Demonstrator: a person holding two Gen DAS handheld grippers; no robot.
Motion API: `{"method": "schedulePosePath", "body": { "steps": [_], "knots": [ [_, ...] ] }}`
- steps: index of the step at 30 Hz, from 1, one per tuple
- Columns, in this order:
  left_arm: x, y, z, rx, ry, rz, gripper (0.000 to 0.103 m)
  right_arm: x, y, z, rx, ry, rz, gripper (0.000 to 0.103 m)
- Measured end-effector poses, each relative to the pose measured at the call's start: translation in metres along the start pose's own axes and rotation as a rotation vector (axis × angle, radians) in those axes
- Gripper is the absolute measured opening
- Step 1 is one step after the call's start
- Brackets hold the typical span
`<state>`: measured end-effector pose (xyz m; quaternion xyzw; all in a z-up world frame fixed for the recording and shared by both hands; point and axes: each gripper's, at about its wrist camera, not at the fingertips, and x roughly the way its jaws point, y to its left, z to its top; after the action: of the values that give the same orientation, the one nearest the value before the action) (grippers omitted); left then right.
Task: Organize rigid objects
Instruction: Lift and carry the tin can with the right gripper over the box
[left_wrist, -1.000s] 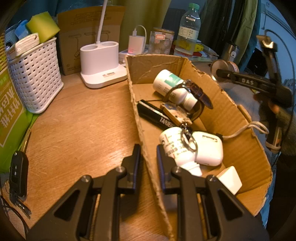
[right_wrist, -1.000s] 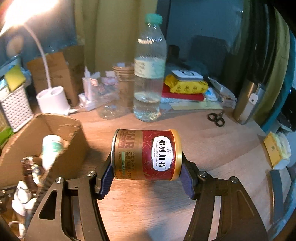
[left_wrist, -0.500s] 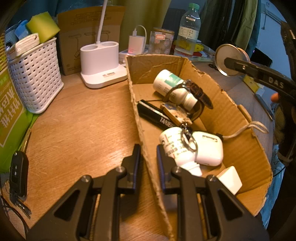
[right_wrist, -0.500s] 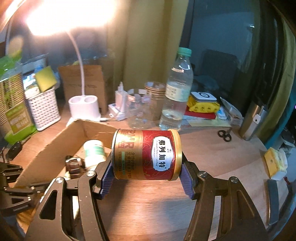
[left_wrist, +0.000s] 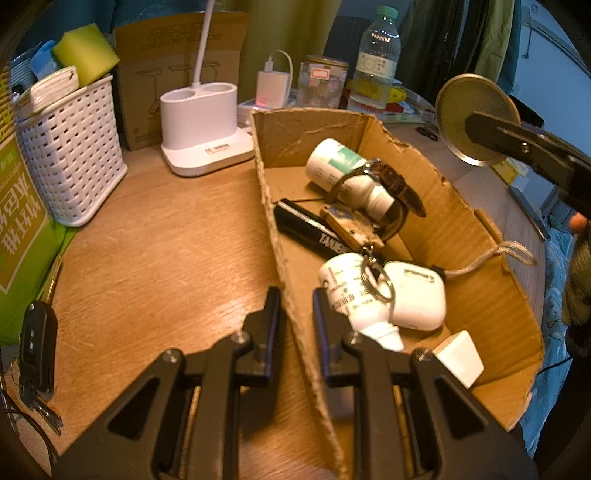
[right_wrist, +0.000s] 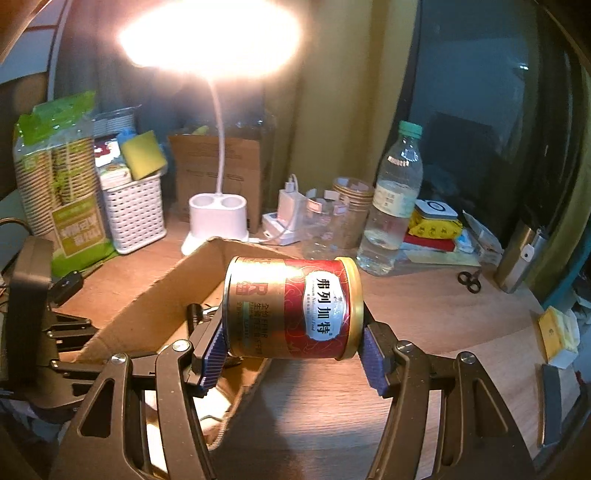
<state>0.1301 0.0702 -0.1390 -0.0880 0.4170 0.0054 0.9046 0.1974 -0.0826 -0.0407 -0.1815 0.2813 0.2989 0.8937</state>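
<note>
One red can (right_wrist: 291, 308) has neared the one cardboard box (right_wrist: 147, 299).

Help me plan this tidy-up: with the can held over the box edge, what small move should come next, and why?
Probably carry the red can, gripped end to end by the right gripper, a little further over the cardboard box toward its bare right side, since bottles and an earbud case crowd the middle.
</note>
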Motion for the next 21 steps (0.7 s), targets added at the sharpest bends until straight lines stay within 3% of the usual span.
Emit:
{"method": "schedulePosePath", "body": {
  "steps": [21],
  "knots": [
    [0.000, 0.000, 0.000, 0.000, 0.000, 0.000, 0.019, 0.008, 0.051, -0.004, -0.075, 0.028, 0.104, 0.065]
  ]
}}
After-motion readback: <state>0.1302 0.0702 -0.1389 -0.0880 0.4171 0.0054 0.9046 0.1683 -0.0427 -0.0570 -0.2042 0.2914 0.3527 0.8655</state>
